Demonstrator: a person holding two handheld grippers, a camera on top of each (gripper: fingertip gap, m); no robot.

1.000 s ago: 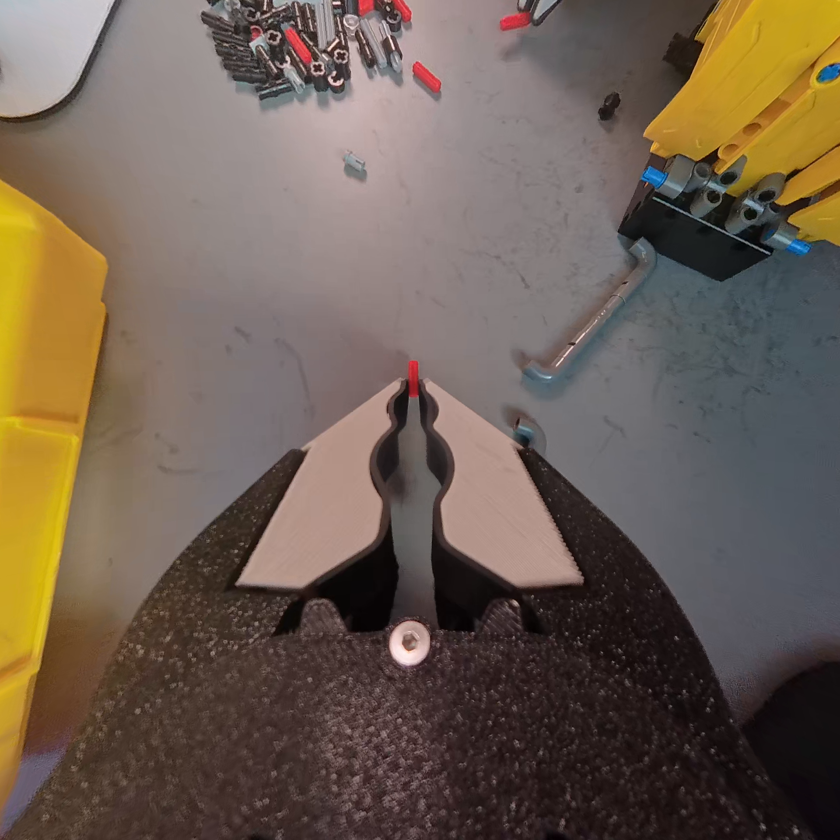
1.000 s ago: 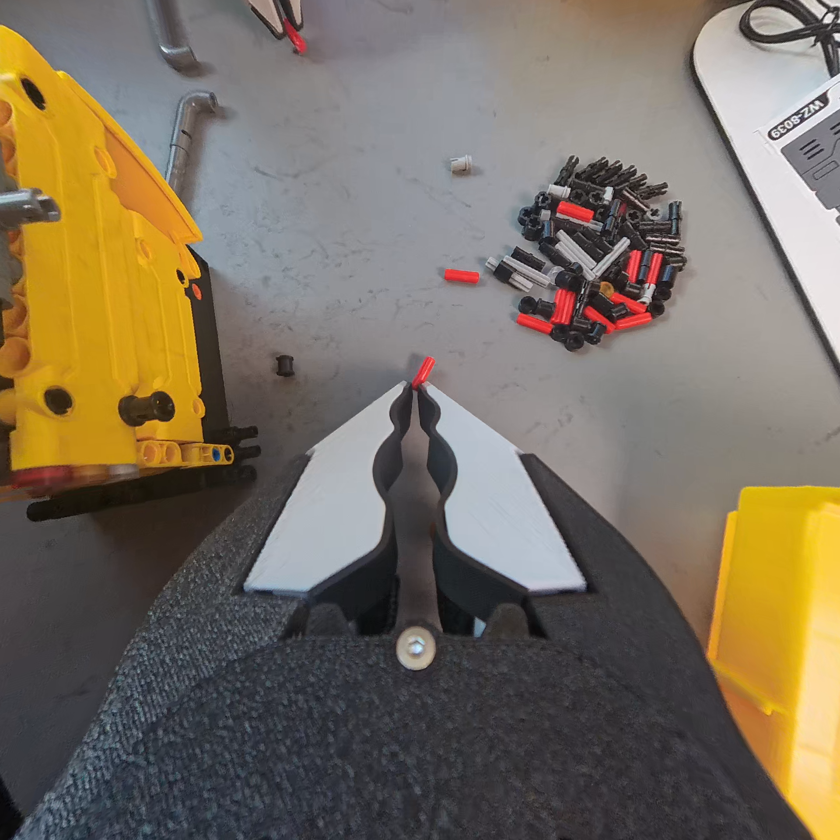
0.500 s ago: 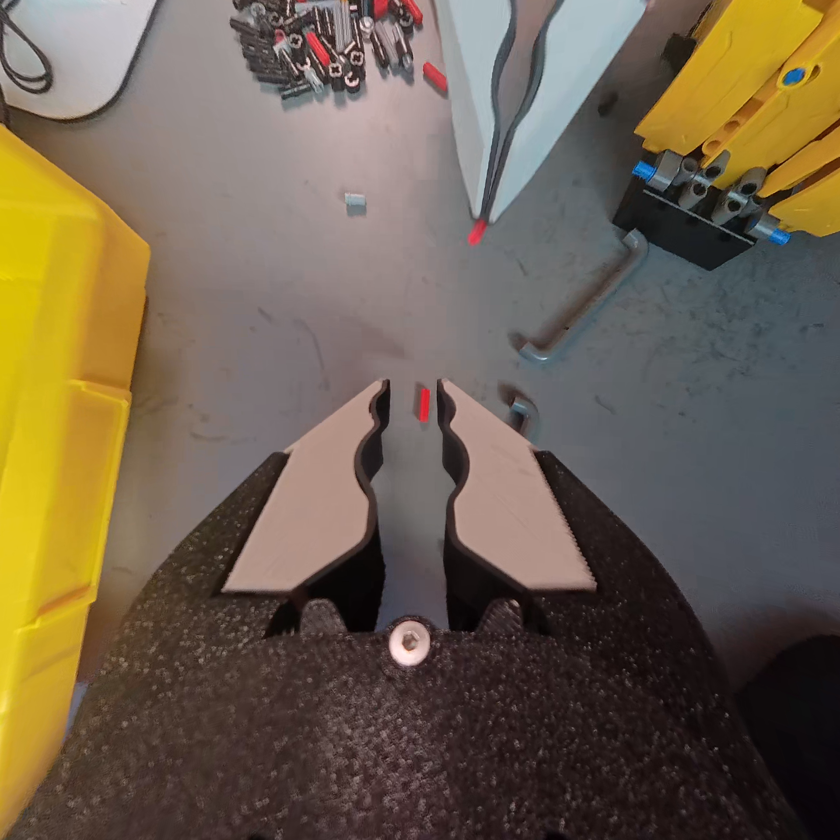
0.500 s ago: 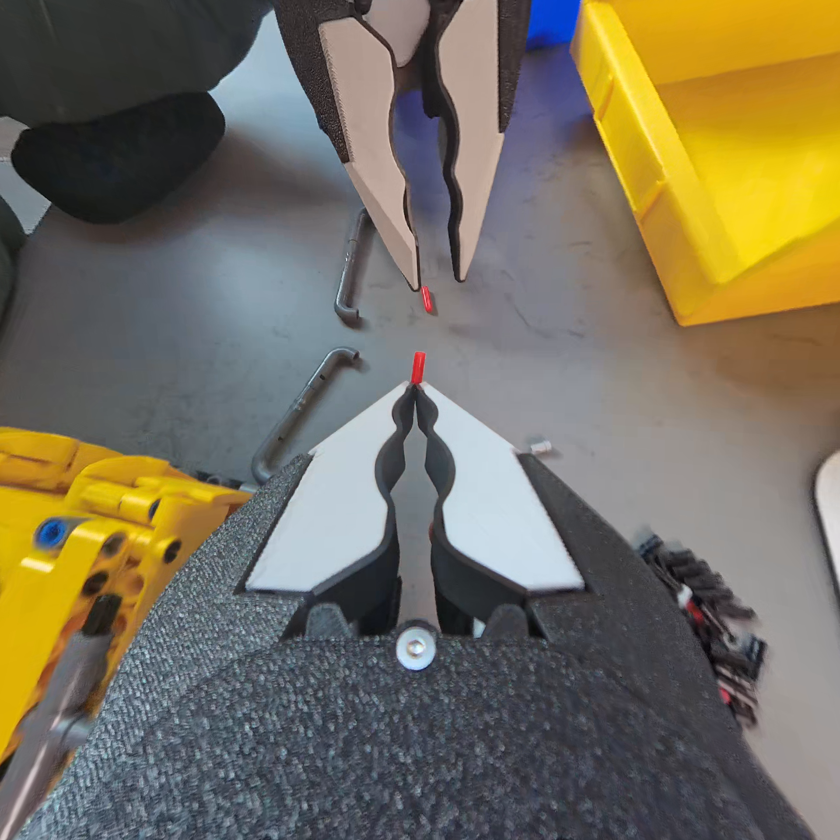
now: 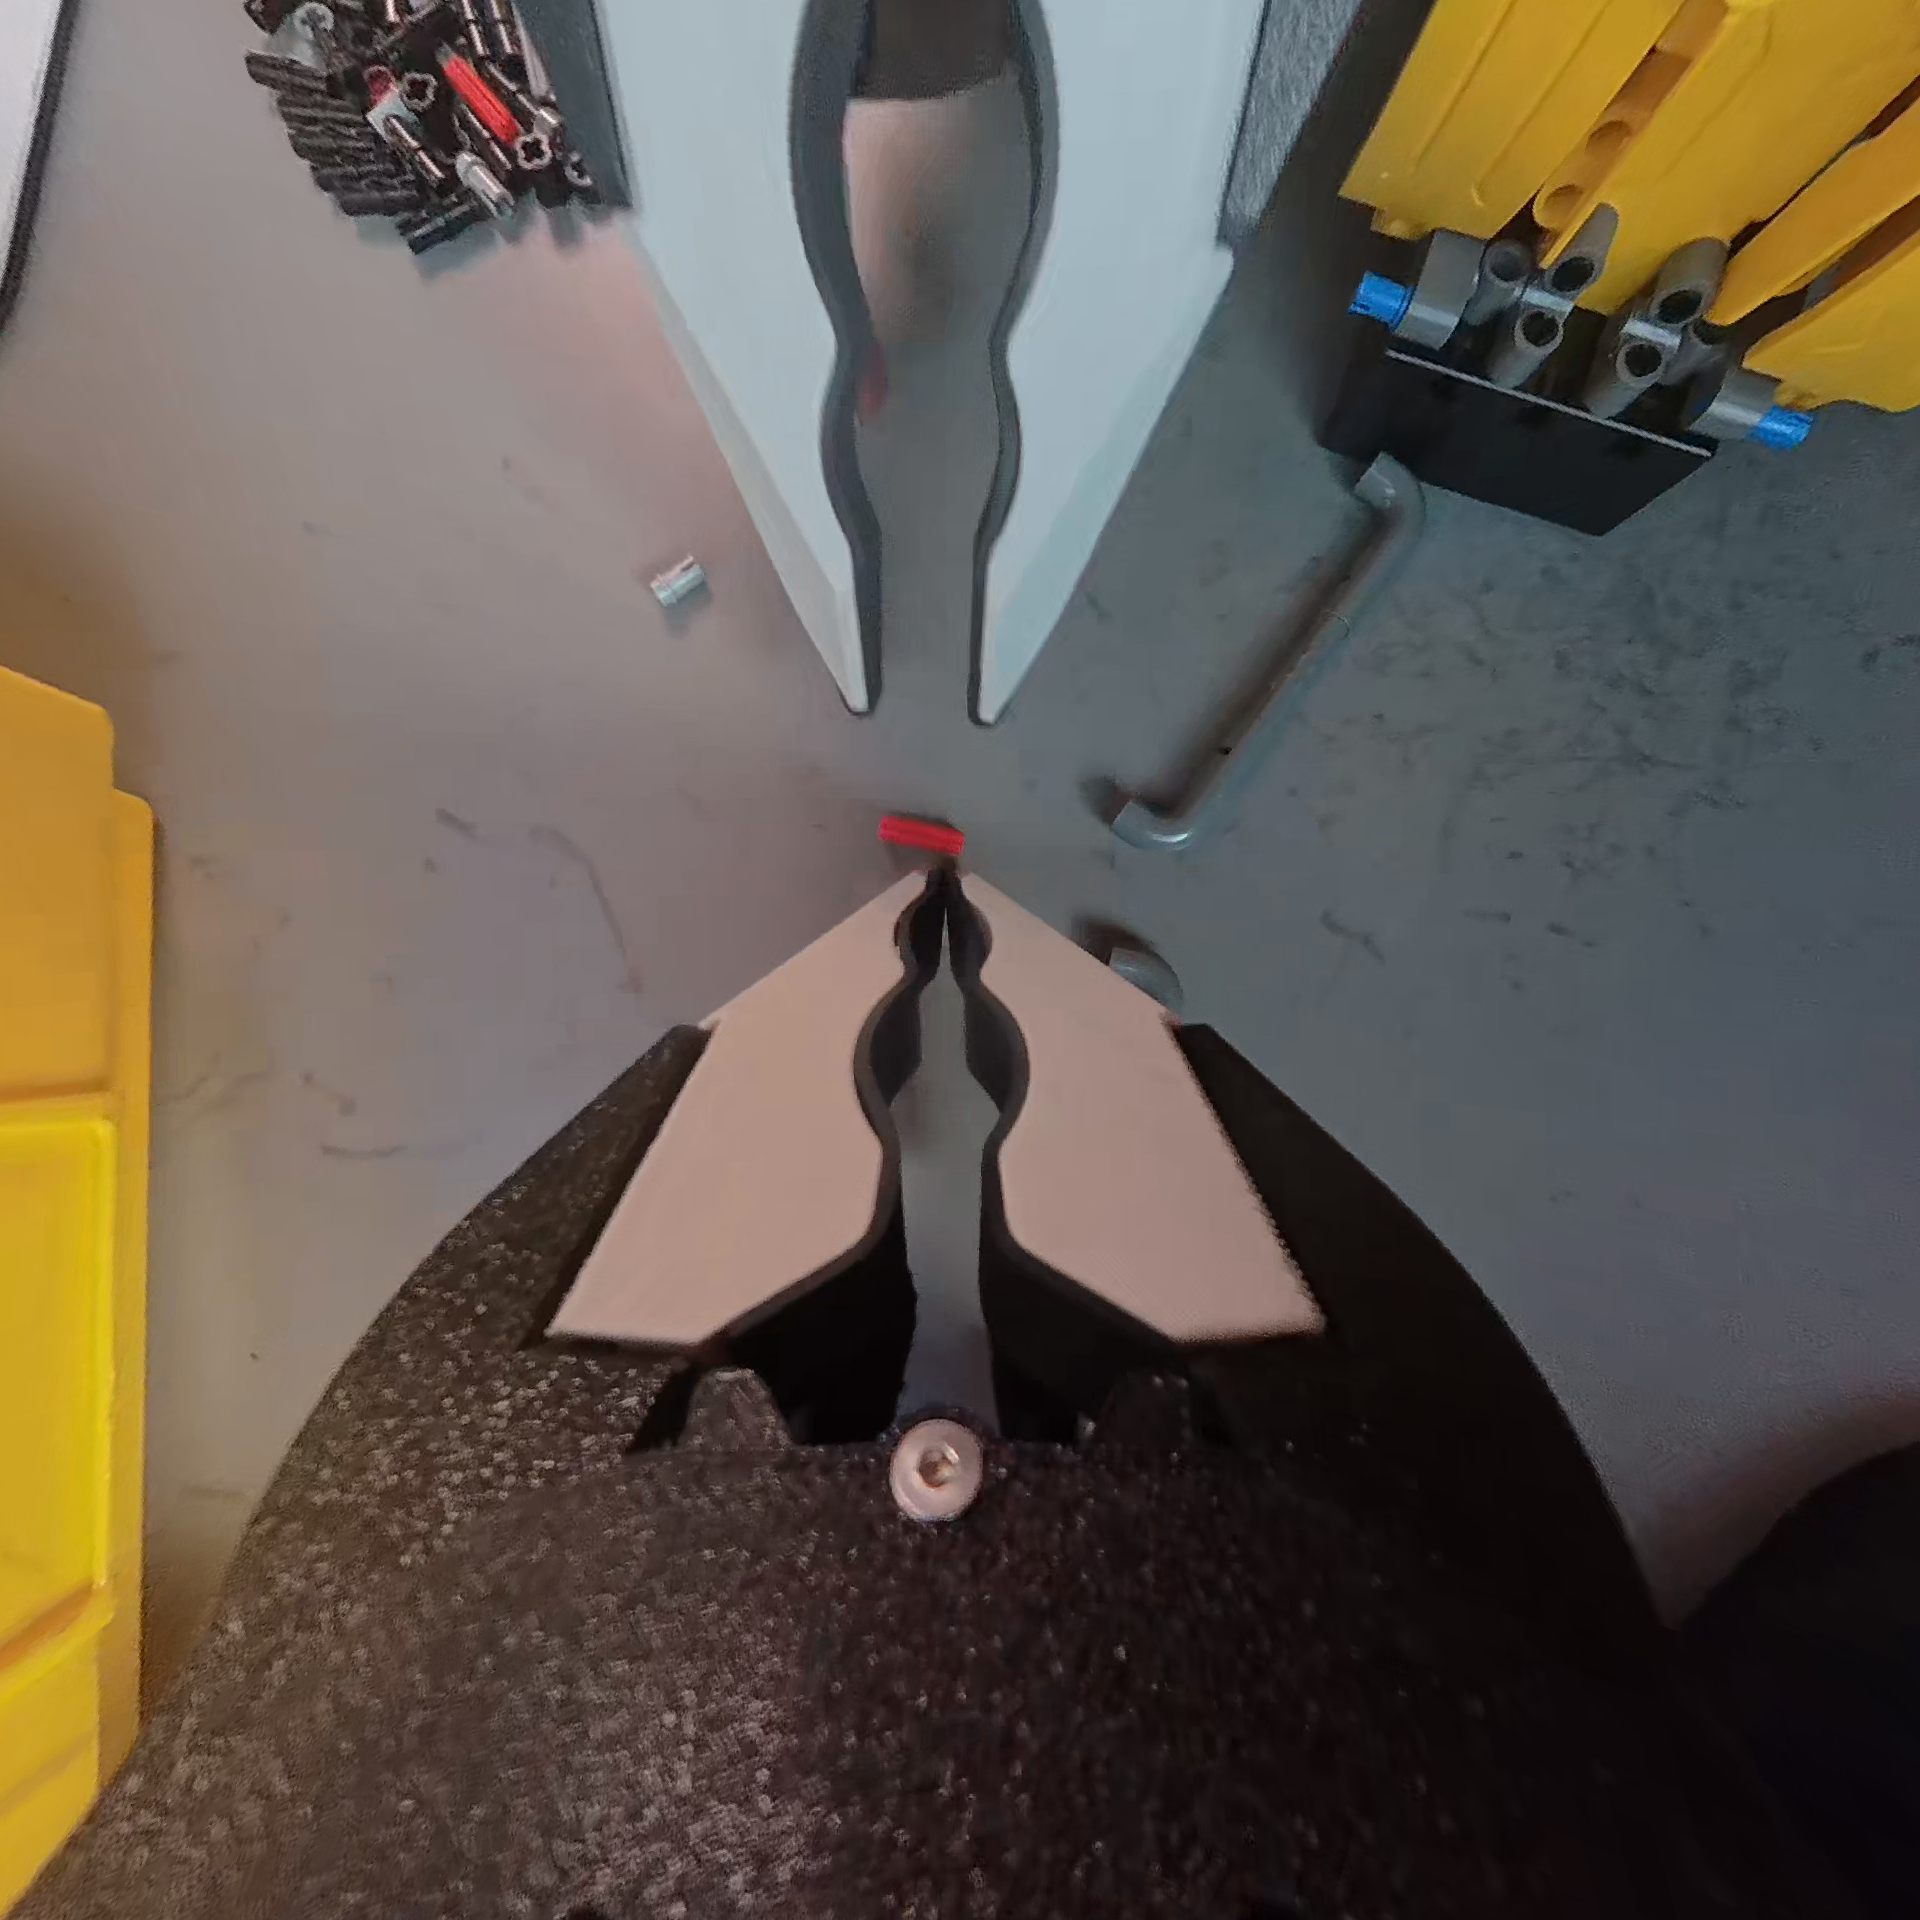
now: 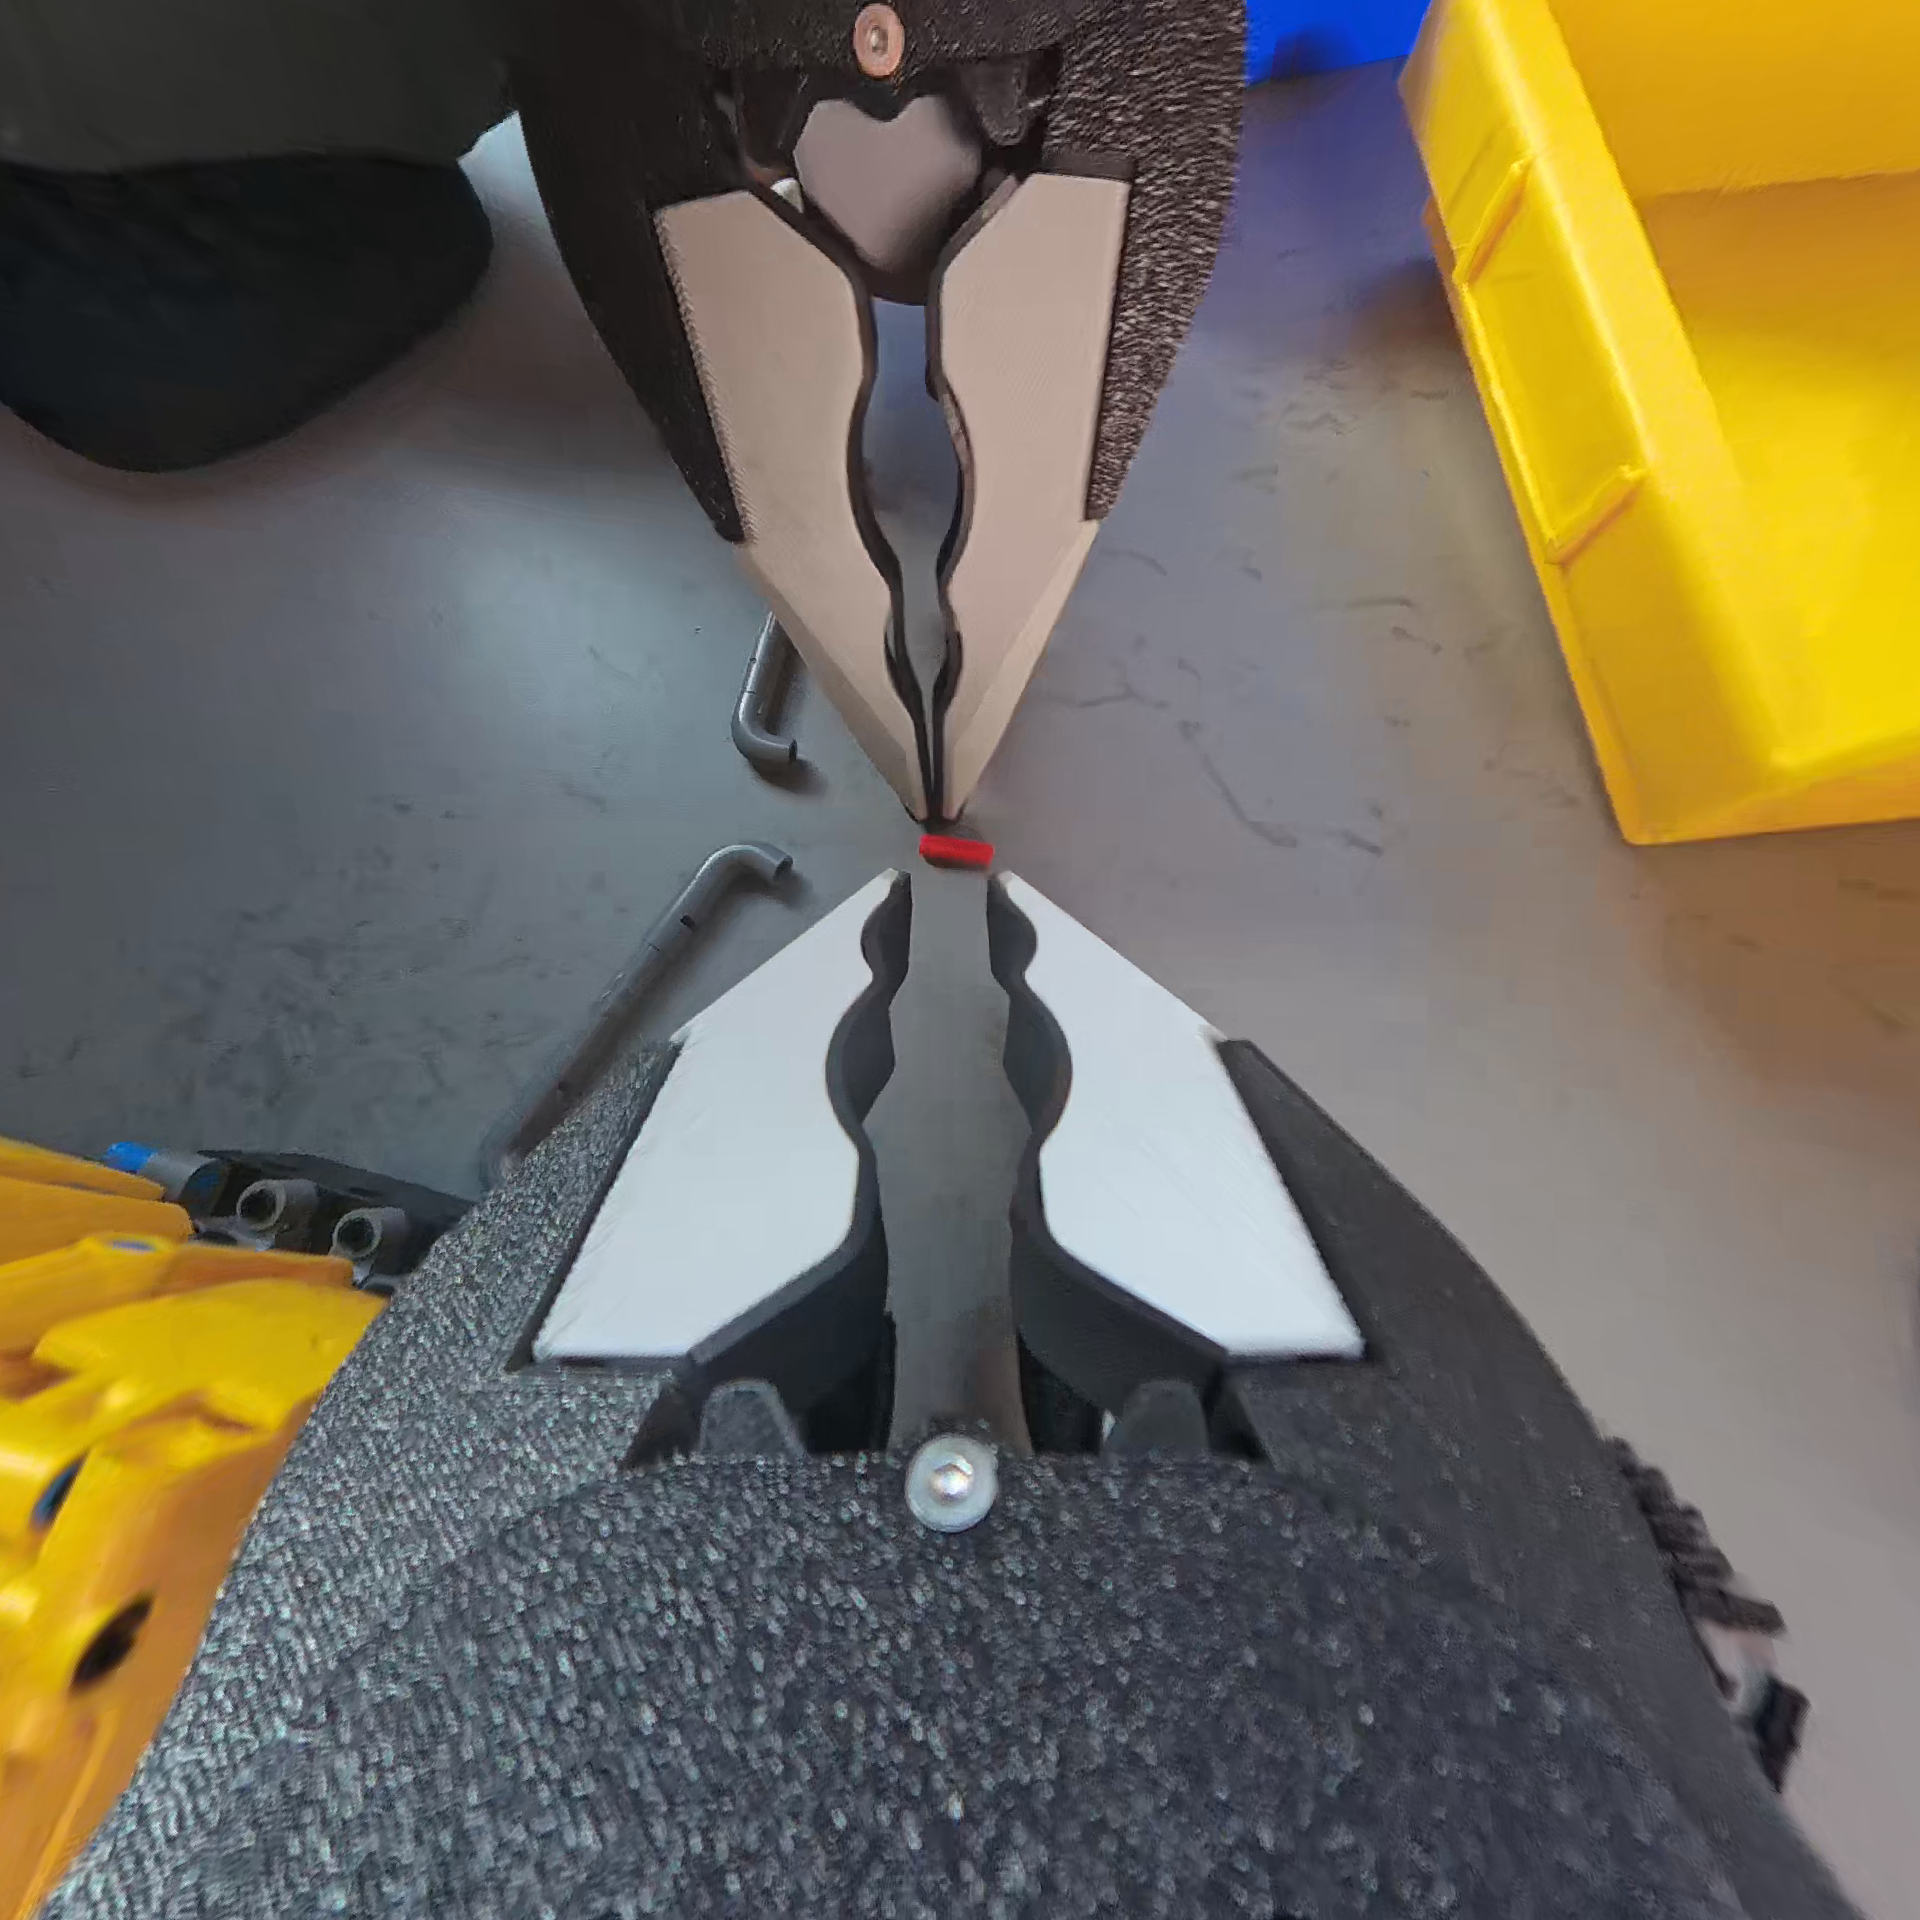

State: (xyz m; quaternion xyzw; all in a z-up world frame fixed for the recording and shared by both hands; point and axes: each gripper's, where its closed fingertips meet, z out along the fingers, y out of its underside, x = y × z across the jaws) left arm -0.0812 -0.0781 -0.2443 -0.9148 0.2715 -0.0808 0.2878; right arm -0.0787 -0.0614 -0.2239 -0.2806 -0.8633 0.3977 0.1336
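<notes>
A small red pin (image 5: 921, 833) lies crosswise on the grey table between the two grippers, which face each other tip to tip. My left gripper (image 5: 940, 878) is shut, and its tips stop just short of the pin with nothing visible between the pads. The right wrist view shows the same: the left gripper (image 6: 940, 810) is closed right behind the pin (image 6: 956, 850). My right gripper (image 6: 948, 881) is open, with its tips level with the pin's two ends and not pressing on it. In the left wrist view the right gripper (image 5: 920, 712) stands a little back from the pin.
A yellow brick model on a black base (image 5: 1662, 156) stands at the right, also seen in the right wrist view (image 6: 104, 1351). Two bent grey pipes (image 6: 644, 966) (image 6: 764, 707) lie near the tips. A pile of black and red pins (image 5: 416, 114), a grey bush (image 5: 677, 584) and a yellow bin (image 6: 1714, 364) surround them. The tips of both grippers are at nearly the same place.
The left gripper opened, let its red pin go, then shut again with the pin outside its tips. The right gripper swung round to face it and opened; the pin it held has left its tips.
</notes>
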